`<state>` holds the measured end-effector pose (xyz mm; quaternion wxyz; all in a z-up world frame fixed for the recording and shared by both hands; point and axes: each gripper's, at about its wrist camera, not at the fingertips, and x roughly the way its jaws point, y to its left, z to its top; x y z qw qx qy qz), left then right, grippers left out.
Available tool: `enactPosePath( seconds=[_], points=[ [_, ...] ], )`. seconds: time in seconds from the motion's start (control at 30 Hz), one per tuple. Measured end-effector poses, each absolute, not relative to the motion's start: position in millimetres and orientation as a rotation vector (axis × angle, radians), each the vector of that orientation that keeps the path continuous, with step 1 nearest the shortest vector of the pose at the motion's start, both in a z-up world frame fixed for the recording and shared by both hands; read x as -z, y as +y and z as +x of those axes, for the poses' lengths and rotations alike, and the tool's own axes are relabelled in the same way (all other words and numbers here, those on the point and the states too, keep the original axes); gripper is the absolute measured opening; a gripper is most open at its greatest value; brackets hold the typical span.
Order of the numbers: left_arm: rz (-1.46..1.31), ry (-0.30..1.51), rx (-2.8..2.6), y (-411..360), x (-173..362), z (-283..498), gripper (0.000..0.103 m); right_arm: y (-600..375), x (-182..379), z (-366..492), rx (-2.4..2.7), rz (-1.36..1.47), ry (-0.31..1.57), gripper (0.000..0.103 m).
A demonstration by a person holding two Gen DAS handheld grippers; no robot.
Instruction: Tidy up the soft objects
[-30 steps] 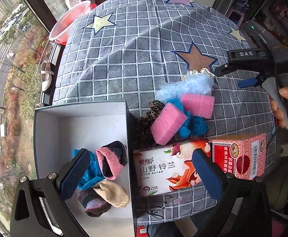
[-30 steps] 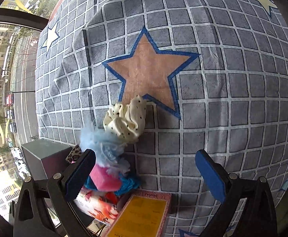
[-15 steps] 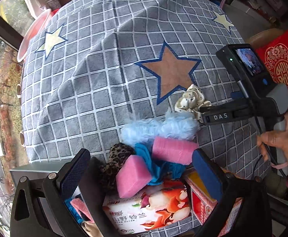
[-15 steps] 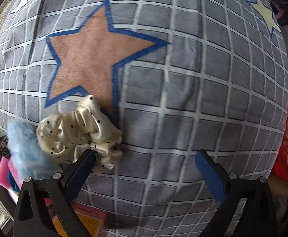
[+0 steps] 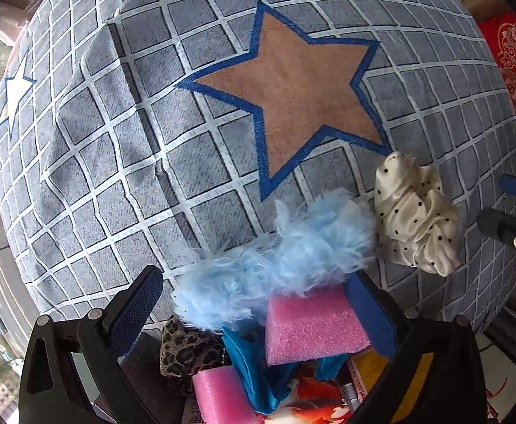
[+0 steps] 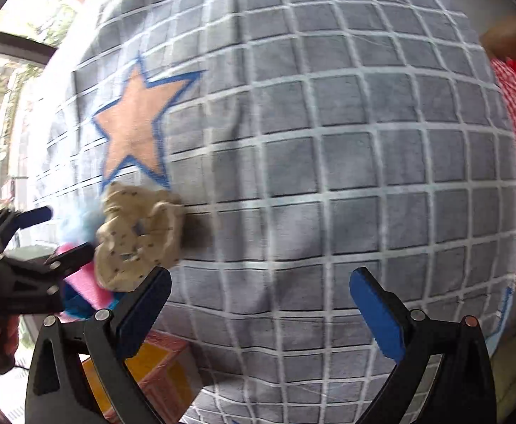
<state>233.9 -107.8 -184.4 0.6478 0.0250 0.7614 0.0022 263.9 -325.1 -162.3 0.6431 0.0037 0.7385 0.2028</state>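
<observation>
Since a second ago the left hand-held gripper (image 5: 254,312) has left the box of already sorted socks and come in low over the heap of soft things on the star-patterned quilt (image 5: 151,141), so the next pick-up looks about to begin. Its jaws stand wide open and hold nothing; the light blue fluffy piece (image 5: 279,258) and a pink sponge (image 5: 314,328) lie between them, the right finger touching or just beside the sponge. Nearer lie a leopard-print item (image 5: 187,349), a blue cloth (image 5: 254,364) and a second pink sponge (image 5: 219,395). To the right, the cream polka-dot scrunchie (image 5: 413,219) rests on the quilt just beside the fluff. The right hand-held gripper (image 6: 258,300) has swung closer to that scrunchie; it too is wide open and empty, its left finger just beside the scrunchie, which is not yet between the jaws.
</observation>
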Motion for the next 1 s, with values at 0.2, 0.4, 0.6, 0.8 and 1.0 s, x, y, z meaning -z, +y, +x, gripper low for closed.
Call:
enactPosePath(
  seconds=[0.2, 0.4, 0.6, 0.8, 1.0],
  points=[
    [0.014, 1.739, -0.067, -86.5, 192.7, 234.8, 0.101, -251.7, 168.4, 249.0, -0.669, -0.262, 1.616, 0.102],
    [0.001, 1.654, -0.216, -52.6, 192.0, 239.7, 0.101, -227.4, 174.3, 269.8, -0.536, -0.381, 1.535, 0.102],
    [-0.017, 1.512, -0.384, -7.2, 155.7, 247.7, 0.100, -280.2, 152.4, 317.5, -0.307, -0.289, 1.474, 0.102],
    [-0.093, 1.485, -0.161, -18.2, 129.5, 235.1, 0.100, -290.7, 129.8, 309.7, -0.511, -0.087, 1.486, 0.102],
    [-0.049, 1.578, -0.057, -55.5, 152.5, 226.9, 0.100, -218.9, 159.6, 316.6, -0.540, -0.128, 1.534, 0.102]
  ],
)
